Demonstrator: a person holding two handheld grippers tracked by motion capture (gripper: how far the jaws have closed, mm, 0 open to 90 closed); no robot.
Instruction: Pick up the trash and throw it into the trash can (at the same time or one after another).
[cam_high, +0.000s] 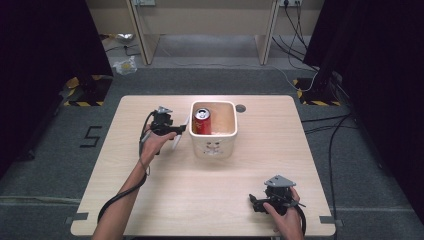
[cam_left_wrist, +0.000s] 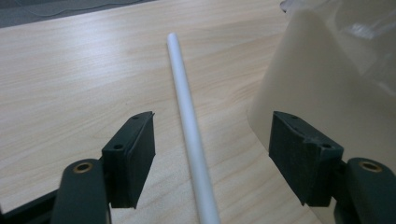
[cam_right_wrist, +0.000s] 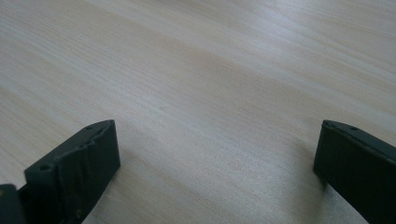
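Observation:
A thin white straw lies flat on the wooden table, just left of a cream bin. My left gripper is low over the straw with its jaws open on either side of it, and neither pad touches it. The bin's wall is close beside the right jaw. In the high view the left gripper sits at the bin's left side over the straw. A red can stands inside the bin. My right gripper rests near the table's front right, open over bare wood.
A small dark round mark sits on the table behind the bin. Cables trail from both grippers toward the front edge. Desk legs and loose cables stand on the floor beyond the table.

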